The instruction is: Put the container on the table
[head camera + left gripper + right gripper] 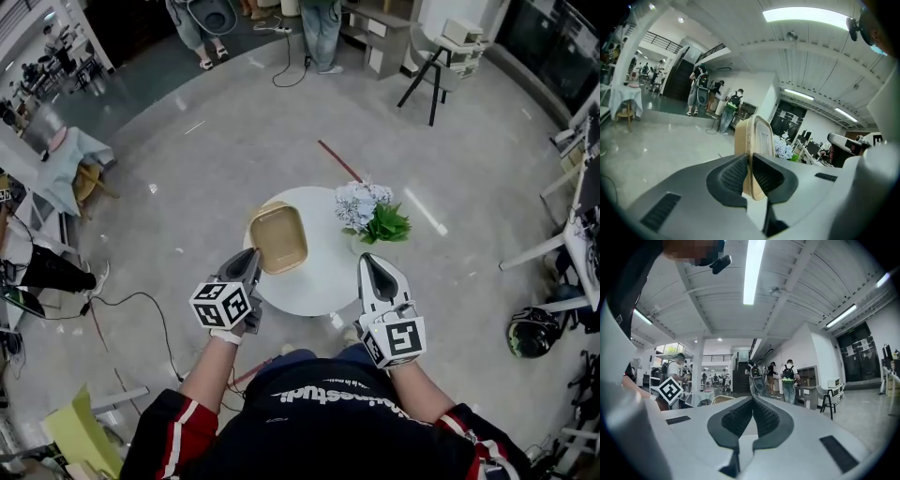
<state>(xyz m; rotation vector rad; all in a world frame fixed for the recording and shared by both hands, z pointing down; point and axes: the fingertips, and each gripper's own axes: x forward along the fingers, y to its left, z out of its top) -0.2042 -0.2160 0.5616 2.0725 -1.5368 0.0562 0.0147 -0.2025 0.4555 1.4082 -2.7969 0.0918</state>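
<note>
The left gripper (pixel 253 262) clamps the tan rectangular plastic container (pixel 278 237) over the round white table (pixel 323 281). Setting it down seems left to do; the right gripper (pixel 377 270) is closed and empty.

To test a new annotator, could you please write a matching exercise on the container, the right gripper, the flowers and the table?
Things:
1. container
2. right gripper
3. flowers
4. table

States or places:
a. white and round
b. shut, empty
c. gripped by the left gripper
d. on the table's far right side

Pairs: 1-c, 2-b, 3-d, 4-a
</note>
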